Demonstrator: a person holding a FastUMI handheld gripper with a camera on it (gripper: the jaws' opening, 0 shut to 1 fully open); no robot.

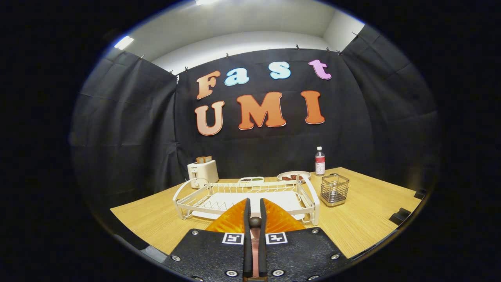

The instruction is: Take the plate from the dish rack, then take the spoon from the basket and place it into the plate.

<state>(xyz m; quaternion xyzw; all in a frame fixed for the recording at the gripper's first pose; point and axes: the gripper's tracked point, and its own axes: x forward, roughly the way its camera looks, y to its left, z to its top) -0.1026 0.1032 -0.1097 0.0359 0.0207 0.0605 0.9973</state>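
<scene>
My gripper (255, 202) is shut on the spoon (255, 235). Its slim copper-pink handle runs between the two black fingers (247, 219) and ends in a dark round knob. Right under the fingers lies the orange ribbed plate (280, 220), on the table in front of the white dish rack (242, 197); the fingers hide its middle. Nothing stands in the rack's wire slots. The metal mesh basket (334, 190) stands beyond the fingers to the right of the rack, and I see nothing sticking out of it.
Behind the rack on the wooden table (364, 219) stand a white toaster (202, 172), a small dish (251, 180), a plate with food (293, 176) and a bottle (320, 161). Black blocks (401, 215) sit at the table's right edge.
</scene>
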